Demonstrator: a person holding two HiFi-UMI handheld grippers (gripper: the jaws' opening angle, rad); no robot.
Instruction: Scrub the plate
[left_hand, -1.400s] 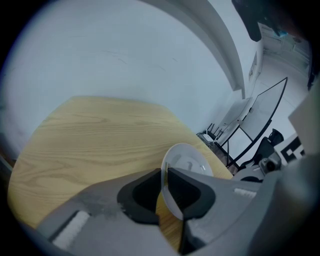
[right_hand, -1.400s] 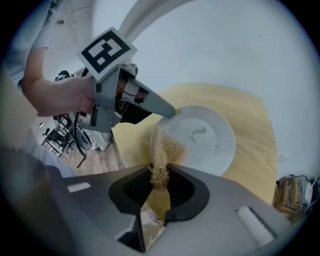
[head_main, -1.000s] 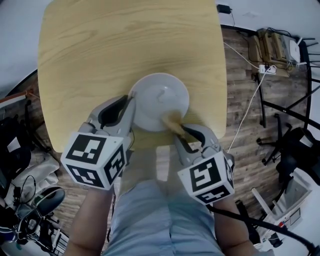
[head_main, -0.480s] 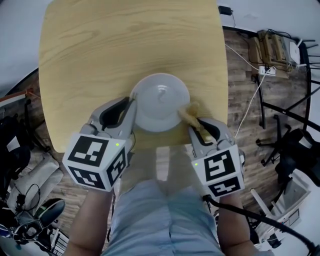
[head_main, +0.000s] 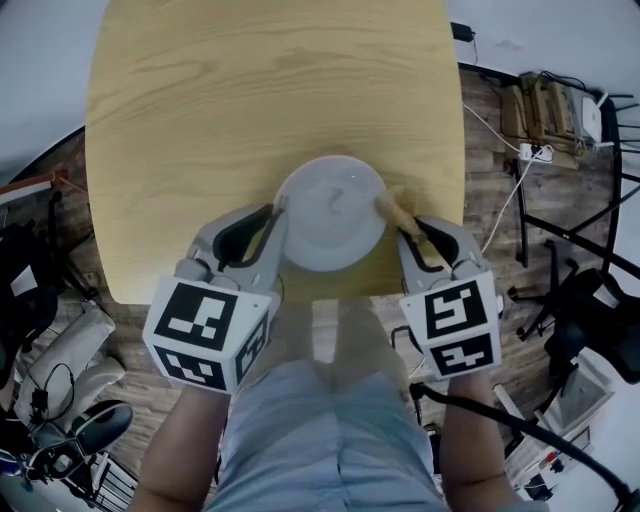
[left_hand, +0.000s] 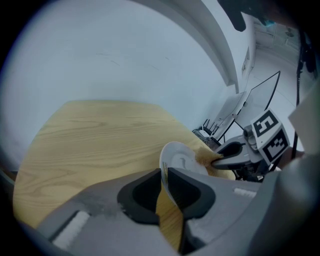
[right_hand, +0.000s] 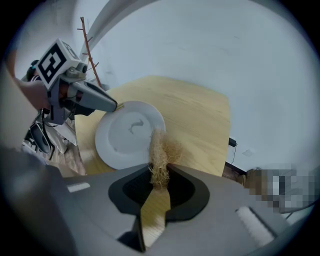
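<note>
Plate (head_main: 333, 222) rim clamped in left gripper (head_main: 279, 208) (scrubber (head_main: 391, 207) opposite).

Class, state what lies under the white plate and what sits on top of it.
Under the plate is the wooden table; the patch beneath it is covered. On top is a small grey smear, and the scrubber is at its right rim.

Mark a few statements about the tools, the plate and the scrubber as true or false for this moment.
1. The left tool clamps the plate by its rim. True.
2. The right tool is empty. False: it is shut on a fibrous scrubber.
3. The scrubber is at the plate's centre. False: it is at the plate's right rim.
4. The table is light wood. True.
</note>
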